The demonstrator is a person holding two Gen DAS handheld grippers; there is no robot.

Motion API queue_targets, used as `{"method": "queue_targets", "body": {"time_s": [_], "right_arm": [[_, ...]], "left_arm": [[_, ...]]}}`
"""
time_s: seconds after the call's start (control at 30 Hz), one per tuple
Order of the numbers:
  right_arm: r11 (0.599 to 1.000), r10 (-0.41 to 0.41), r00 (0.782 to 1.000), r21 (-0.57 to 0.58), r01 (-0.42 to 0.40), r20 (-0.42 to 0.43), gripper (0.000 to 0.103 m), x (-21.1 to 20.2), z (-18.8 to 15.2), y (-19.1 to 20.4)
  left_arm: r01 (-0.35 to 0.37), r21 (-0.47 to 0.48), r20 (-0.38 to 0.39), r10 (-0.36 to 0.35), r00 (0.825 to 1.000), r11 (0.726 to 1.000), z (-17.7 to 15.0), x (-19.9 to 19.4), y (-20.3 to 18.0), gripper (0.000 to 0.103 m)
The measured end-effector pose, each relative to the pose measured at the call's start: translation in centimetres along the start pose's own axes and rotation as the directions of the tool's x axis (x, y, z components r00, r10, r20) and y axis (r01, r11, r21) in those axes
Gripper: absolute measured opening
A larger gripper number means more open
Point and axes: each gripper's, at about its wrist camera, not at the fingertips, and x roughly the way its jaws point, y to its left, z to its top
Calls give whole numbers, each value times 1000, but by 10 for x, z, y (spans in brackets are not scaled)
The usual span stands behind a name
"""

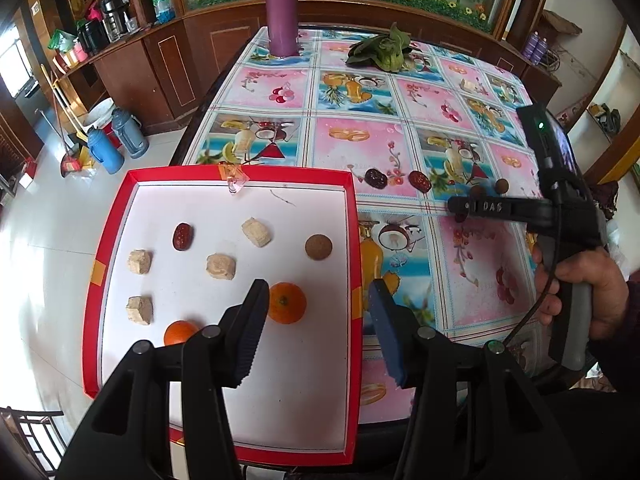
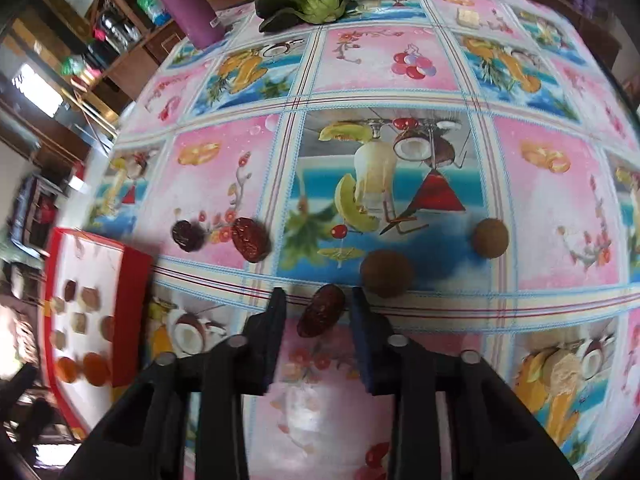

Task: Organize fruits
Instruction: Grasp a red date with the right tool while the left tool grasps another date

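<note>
A red-rimmed white tray [image 1: 356, 240] holds two oranges [image 1: 286, 303], a red date [image 1: 183, 237], a brown round fruit [image 1: 318, 247] and several tan cubes [image 1: 221, 266]. My left gripper [image 1: 318, 292] hangs open above the tray's right side, next to one orange, holding nothing. On the tablecloth, my right gripper [image 2: 319, 304] is open, low over the table, with a red date [image 2: 322, 314] between its fingers; neither finger appears to touch it. Two more dates [image 2: 250, 239] and two brown round fruits [image 2: 386, 273] lie just beyond. A hand holds the right gripper [image 1: 456, 209].
A purple bottle [image 1: 282, 8] and a leafy green vegetable [image 1: 378, 50] stand at the table's far end. A tan piece [image 2: 564, 372] lies on the cloth to the right. The tray [image 2: 132, 280] sits left of the right gripper. Cabinets and flasks line the room's left side.
</note>
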Motion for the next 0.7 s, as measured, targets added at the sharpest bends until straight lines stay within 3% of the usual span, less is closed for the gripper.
{"method": "queue_targets", "body": {"time_s": [0.3,0.5,0.7], "right_arm": [[998,7,1000,-56,-5,18,21,-12,-21,-14],[997,-10,999,-79,12,32,21,-25,-35,-39],[995,8,999,-95,-4,39,21,-34,-50,-60]], "left_arm": [[91,2,-2,-91,996,996,43,11,-29,53],[148,-38,-93,-151,984,988,71,66,-67,53],[126,-147,-176,-151,973,981,88,119,-85,53]]}}
